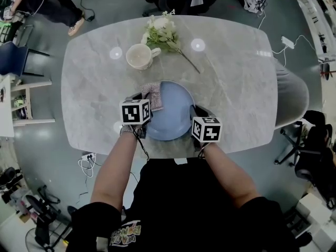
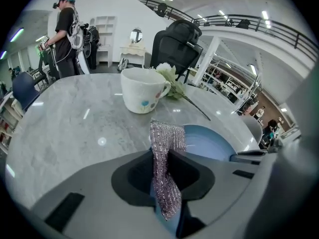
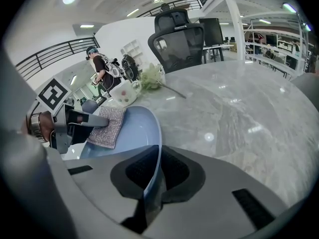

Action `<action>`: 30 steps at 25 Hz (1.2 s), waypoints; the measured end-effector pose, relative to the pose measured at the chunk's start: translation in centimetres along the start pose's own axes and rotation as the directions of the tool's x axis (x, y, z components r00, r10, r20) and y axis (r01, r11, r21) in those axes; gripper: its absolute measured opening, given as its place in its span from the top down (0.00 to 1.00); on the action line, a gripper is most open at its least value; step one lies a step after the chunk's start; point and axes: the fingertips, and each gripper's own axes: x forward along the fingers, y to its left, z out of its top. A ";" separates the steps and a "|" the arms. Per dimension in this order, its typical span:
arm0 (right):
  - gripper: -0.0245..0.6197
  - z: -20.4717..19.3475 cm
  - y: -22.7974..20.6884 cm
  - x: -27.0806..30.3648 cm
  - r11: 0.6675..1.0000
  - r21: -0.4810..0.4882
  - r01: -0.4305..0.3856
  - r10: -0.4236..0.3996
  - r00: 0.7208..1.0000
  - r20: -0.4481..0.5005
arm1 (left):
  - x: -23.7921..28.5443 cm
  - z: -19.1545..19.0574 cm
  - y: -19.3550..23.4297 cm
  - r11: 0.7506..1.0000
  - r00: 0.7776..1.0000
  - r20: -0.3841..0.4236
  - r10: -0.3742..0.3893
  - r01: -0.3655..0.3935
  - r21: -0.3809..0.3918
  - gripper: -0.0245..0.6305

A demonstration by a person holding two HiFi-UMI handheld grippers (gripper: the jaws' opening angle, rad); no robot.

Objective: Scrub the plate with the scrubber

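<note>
A light blue plate (image 1: 170, 112) lies on the marble table (image 1: 236, 88) near its front edge. My right gripper (image 1: 198, 121) is shut on the plate's right rim (image 3: 155, 148), which runs between its jaws. My left gripper (image 1: 146, 105) is shut on a silvery mesh scrubber (image 1: 153, 95), whose free end rests on the plate's upper left rim. In the left gripper view the scrubber (image 2: 167, 168) stands pinched between the jaws with the plate (image 2: 209, 143) behind it. The right gripper view shows the scrubber (image 3: 107, 125) lying over the plate's far edge.
A cream mug (image 1: 140, 55) stands behind the plate, with a white flower sprig (image 1: 165, 33) lying beside it. An office chair (image 2: 179, 46) stands at the table's far side. A person (image 2: 64, 31) stands off beyond the table.
</note>
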 end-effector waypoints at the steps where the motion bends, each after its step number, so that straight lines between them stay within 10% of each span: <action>1: 0.91 0.0 0.0 0.0 1.000 -0.003 -0.001 0.001 1.000 0.000 | -0.2 -0.1 0.1 1.000 1.000 0.001 0.005 -0.005 0.001 0.83; 30: 0.92 -0.1 0.3 0.1 1.000 -0.011 -0.016 0.016 1.000 -0.014 | -6.3 -7.6 1.7 0.984 0.993 -0.034 0.110 -0.104 0.144 0.83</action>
